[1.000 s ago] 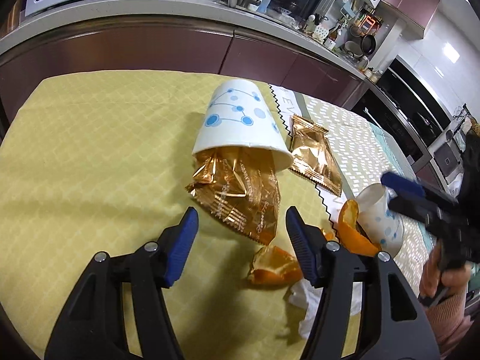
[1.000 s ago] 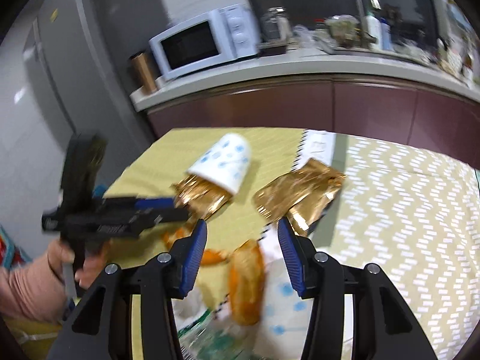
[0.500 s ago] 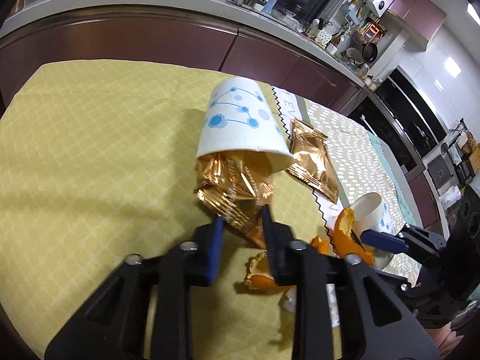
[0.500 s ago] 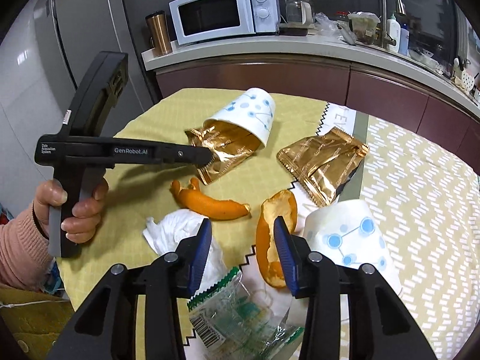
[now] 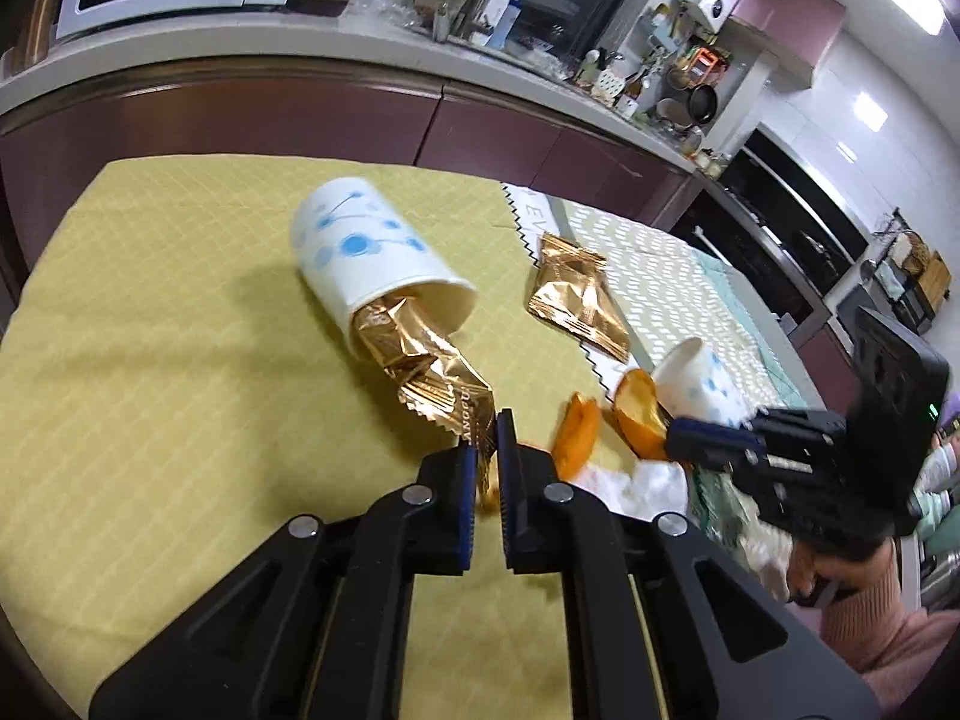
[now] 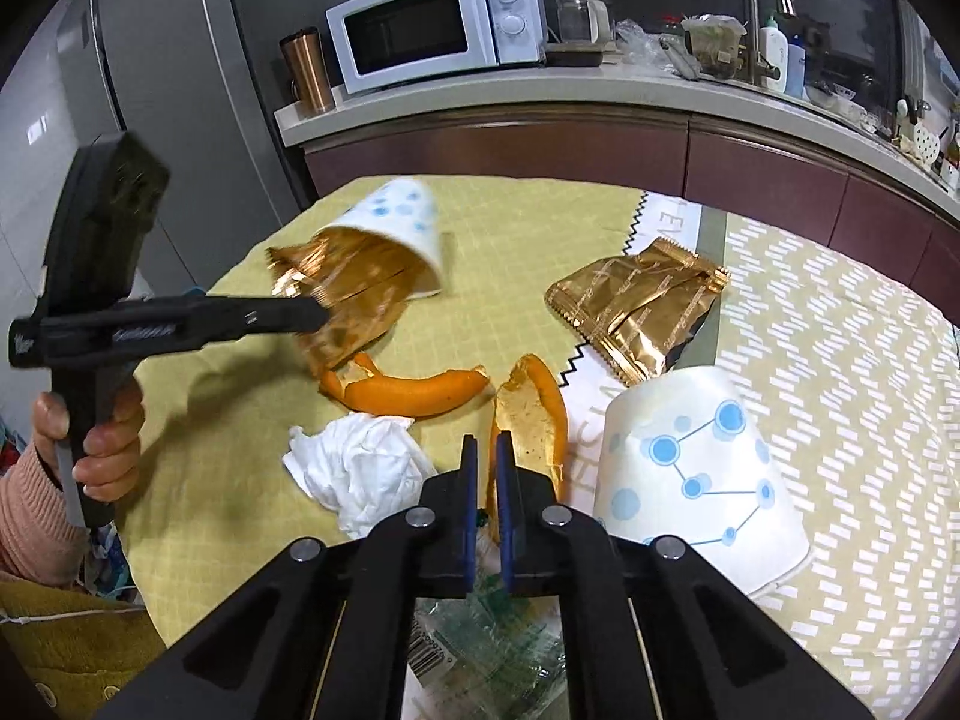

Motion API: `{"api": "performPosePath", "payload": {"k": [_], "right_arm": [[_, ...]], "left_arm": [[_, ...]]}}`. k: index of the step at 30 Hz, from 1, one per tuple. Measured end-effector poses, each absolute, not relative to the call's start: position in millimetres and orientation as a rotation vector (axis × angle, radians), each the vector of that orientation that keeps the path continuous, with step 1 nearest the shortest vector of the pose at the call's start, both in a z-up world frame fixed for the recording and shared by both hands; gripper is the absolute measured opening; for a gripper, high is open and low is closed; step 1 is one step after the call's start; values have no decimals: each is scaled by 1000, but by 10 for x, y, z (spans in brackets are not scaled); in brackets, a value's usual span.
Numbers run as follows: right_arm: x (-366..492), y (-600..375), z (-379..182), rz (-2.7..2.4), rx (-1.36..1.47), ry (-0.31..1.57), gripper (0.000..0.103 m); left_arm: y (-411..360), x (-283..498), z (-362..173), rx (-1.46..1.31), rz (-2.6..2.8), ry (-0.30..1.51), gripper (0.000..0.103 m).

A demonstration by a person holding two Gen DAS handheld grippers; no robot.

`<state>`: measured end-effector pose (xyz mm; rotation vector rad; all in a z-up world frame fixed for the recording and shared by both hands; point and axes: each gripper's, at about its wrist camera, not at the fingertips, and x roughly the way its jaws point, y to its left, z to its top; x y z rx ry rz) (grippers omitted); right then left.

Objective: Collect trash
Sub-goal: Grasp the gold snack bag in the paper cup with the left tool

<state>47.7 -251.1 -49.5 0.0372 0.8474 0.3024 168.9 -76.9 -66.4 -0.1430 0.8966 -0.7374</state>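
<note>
The crinkled gold foil wrapper (image 5: 429, 375) spilled from the mouth of a tipped paper cup (image 5: 366, 255) at mid-frame, its long axis slanting down-right straight to the left gripper (image 5: 489, 438), whose jaws had just been closing and now pinched its lower corner. At lower centre of the right view, the right gripper (image 6: 486, 456), also just closed, nipped the curled orange peel (image 6: 531, 414) edge beside crumpled white tissue (image 6: 366, 468) on the yellow-clothed desk (image 5: 150, 330)
</note>
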Motion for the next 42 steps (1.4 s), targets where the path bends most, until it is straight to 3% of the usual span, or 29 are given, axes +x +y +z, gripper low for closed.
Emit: {"api": "performPosePath", "payload": {"k": [8,14,19,20,23,42], "right_arm": [[514,-2500,-481,270,42,843,10],[548,-2468,-484,219,-9,846,28],[573,-2420,-558,208,-40,878,28],[578,-2412,-577,209,-41,884,27],[590,-2419,-629,207,-31,895,7],[454,-1947,-136,393,14,727,2]], "left_arm": [[-429,1410,-582,-142,-791,853,7],[-281,1153,-505,-107,-876,780,6],[-185,1008,-459,-104,-897,765,6],[-145,978,-449,-113,-911,760,6],[-77,918,-390,-142,-948,738,6],[467,587,-216,-186,-948,640,6]]}}
